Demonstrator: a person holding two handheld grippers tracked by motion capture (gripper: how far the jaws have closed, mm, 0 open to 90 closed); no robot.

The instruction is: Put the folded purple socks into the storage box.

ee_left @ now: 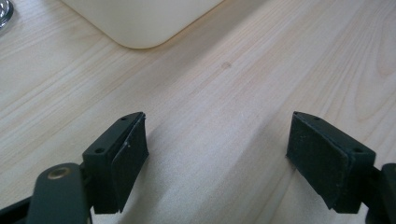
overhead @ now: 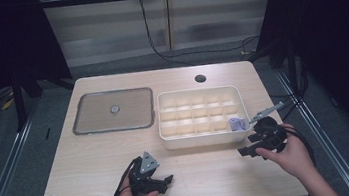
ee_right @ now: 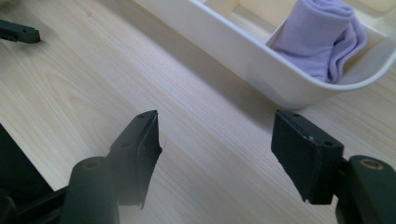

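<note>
Gaping empty: L tongs point(ee_left: 217, 154), R tongs point(ee_right: 215, 154).

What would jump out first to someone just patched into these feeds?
The lilac rolled cloth catches the eye first, tucked into the near right corner compartment of the cream divided tray at mid-table; the tray's other compartments look bare. Left of the tray lies a flat metal-rimmed lid with a small knob. Both the left gripper and the right gripper hang open over bare wood near the table's front edge.
</note>
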